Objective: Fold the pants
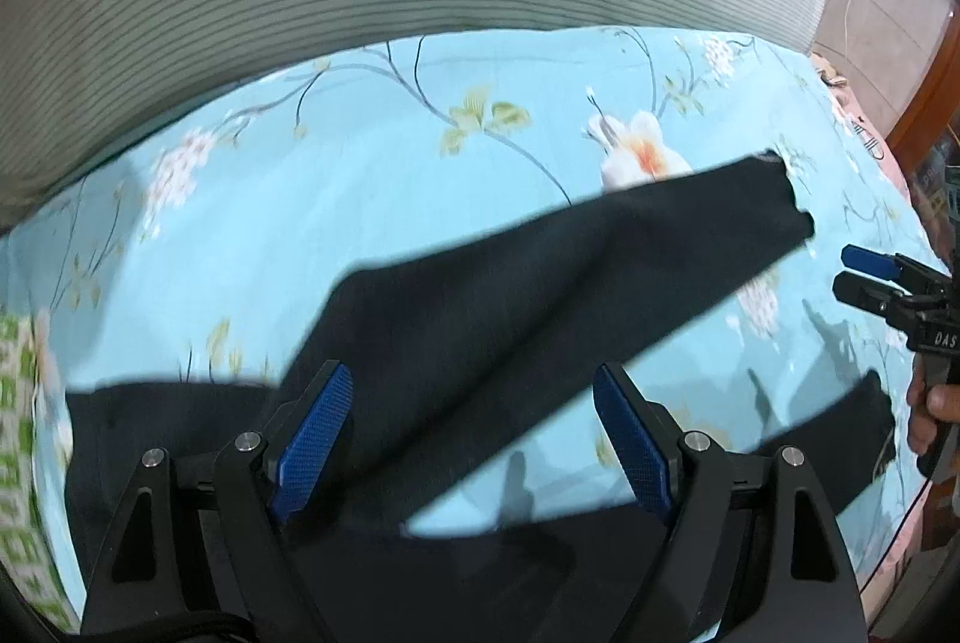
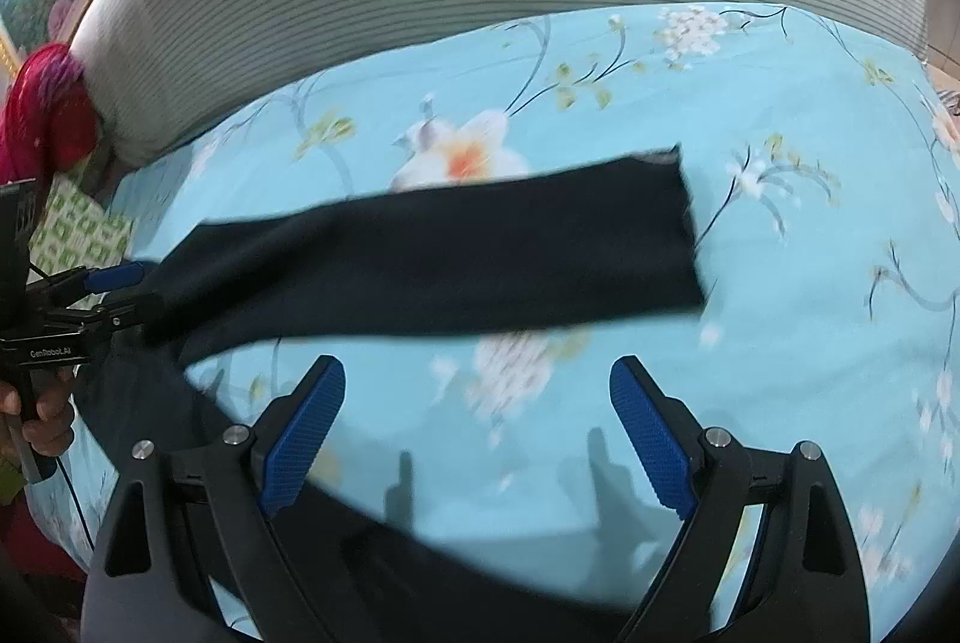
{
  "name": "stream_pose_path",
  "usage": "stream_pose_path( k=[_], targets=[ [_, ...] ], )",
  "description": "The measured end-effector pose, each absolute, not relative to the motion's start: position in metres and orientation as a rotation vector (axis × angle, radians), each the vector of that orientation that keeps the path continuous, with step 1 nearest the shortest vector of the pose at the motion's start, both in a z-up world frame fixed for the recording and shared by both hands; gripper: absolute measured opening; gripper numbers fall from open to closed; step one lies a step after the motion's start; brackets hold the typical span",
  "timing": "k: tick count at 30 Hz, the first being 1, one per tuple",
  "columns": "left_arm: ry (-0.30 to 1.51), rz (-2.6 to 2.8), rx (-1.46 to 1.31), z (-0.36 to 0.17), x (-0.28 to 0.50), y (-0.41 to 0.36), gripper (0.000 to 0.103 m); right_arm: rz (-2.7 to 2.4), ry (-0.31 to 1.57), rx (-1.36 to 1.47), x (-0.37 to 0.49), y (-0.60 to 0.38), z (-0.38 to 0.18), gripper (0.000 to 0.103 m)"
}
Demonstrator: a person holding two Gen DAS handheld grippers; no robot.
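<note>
Black pants (image 1: pixel 480 295) spread on the bed (image 1: pixel 360 199), legs splayed, unfolded. Left hand-held gripper (image 1: pixel 474 439) and right hand-held gripper (image 2: pixel 477 433) both gape, empty. Next, probably: bring one leg over the other.

The black pants (image 1: pixel 540 283) are smeared by motion blur in both views, so seams and fabric detail cannot be read. Their waist end runs under the left hand-held gripper (image 1: pixel 474 433) and off the bottom edge of the left wrist view. In the right wrist view the lower pant leg (image 2: pixel 456 577) is cut off by the bottom edge behind the right hand-held gripper (image 2: pixel 480 427). The far leg's hem (image 2: pixel 660 158) shows a pale patch too blurred to identify. The floral bedsheet (image 2: pixel 780 343) is soft near the frame edges. A red object (image 2: pixel 42 102) at the left rim is too distorted to name.
</note>
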State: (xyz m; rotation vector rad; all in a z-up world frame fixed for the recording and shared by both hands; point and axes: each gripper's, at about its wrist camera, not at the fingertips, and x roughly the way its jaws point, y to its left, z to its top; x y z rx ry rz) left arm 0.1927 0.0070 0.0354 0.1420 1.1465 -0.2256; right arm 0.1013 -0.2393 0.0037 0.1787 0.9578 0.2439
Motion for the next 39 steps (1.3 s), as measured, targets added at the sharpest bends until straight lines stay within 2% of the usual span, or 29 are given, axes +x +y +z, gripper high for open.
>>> stream_pose_path(
  k=[12,23,24,25,26,27,28,29,30,39],
  targets=[
    [1.313,-0.366,0.16,-0.008,0.299,0.004,0.083,0.249,0.985,0.178,0.193,-0.291,-0.005,0.09],
    [1.38,-0.501,0.177,-0.033,0.315,-0.006,0.082,0.333,1.046,0.189,0.246,-0.31,-0.029,0.09],
    [1.378,-0.508,0.176,-0.033,0.315,-0.006,0.077,0.344,1.054,0.181,0.247,-0.309,-0.032,0.087],
    [1.379,-0.518,0.177,-0.032,0.315,-0.005,0.074,0.355,1.061,0.174,0.248,-0.307,-0.034,0.074],
    [1.381,-0.531,0.18,-0.031,0.313,-0.006,0.065,0.364,1.065,0.17,0.249,-0.304,-0.034,0.065],
    [1.387,-0.554,0.186,-0.03,0.312,-0.008,0.048,0.369,1.079,0.168,0.25,-0.303,-0.035,0.047],
    [1.391,-0.576,0.193,-0.029,0.31,-0.01,0.038,0.372,1.102,0.173,0.252,-0.303,-0.037,0.029],
    [1.394,-0.591,0.199,-0.028,0.307,-0.012,0.016,0.376,1.113,0.179,0.253,-0.301,-0.038,0.018],
    [1.389,-0.598,0.209,-0.025,0.304,-0.013,0.009,0.38,1.11,0.189,0.251,-0.302,-0.035,0.01],
    [1.258,-0.614,0.213,0.032,0.259,-0.002,0.004,0.433,1.02,0.21,0.202,-0.305,0.008,0.009]
  ],
)
